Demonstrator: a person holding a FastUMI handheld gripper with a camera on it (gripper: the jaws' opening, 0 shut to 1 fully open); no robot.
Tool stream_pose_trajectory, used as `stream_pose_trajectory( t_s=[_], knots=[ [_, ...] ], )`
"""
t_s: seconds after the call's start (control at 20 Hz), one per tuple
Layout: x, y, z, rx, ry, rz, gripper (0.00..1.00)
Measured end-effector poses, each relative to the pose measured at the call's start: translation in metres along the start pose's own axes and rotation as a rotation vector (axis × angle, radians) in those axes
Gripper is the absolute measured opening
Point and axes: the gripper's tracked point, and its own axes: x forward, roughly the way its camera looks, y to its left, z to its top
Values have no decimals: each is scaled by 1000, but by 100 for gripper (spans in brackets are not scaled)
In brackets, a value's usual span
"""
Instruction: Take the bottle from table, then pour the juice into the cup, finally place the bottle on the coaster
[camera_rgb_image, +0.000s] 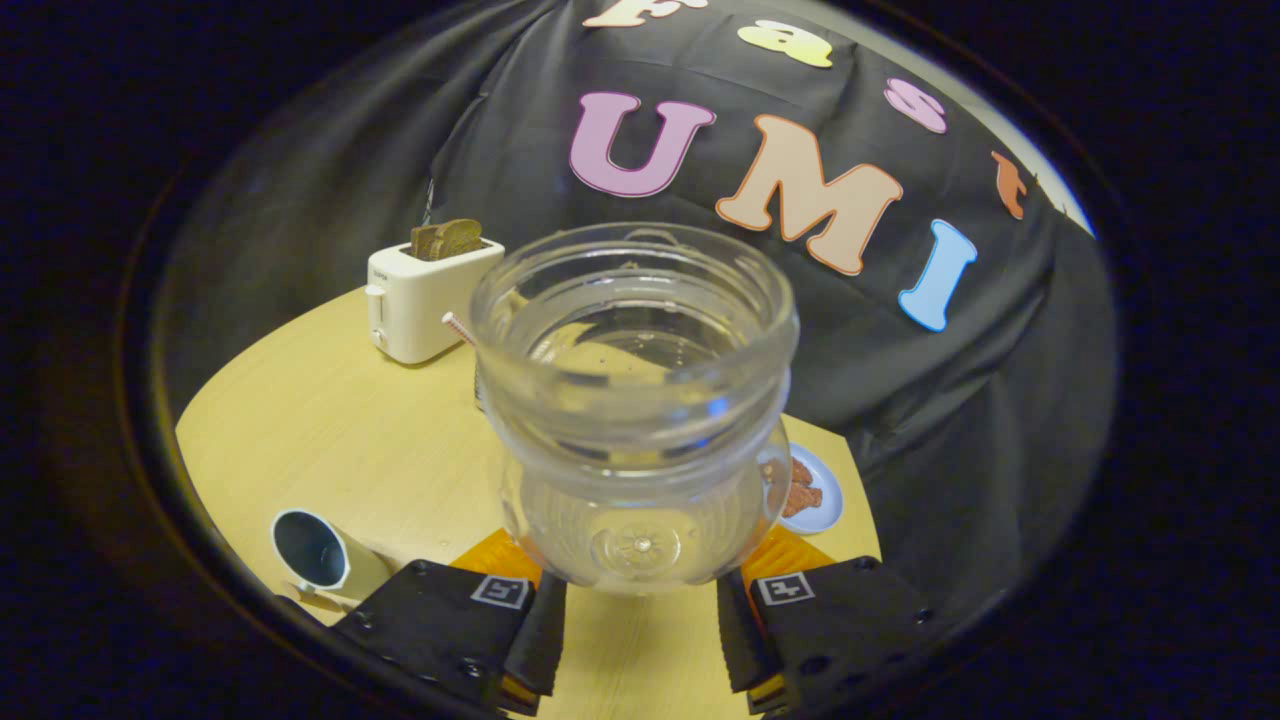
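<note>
A clear, empty-looking bottle (640, 400) with a wide open mouth stands between my fingers, and I look down into it from above. My gripper (640, 605) is shut on it, one finger pressing each side of its lower body. Right under the bottle lies an orange coaster (497, 556), showing on both sides of the base; I cannot tell whether the bottle rests on it or hangs just above. A white cup (312, 552) with a dark inside sits on the table just left of my left finger.
The round wooden table (330, 430) carries a white toaster (425, 295) with bread slices at the back left. A striped straw (458, 327) pokes out behind the bottle. A small plate of food (812, 492) sits right of the bottle near the table's edge.
</note>
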Motion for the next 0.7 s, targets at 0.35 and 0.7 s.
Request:
stream_pose_trajectory(
  t_s=[0.35,0.7],
  knots=[
    [-3,19,-7,92,30,128,67],
    [4,43,-8,96,62,232,67]
  ],
)
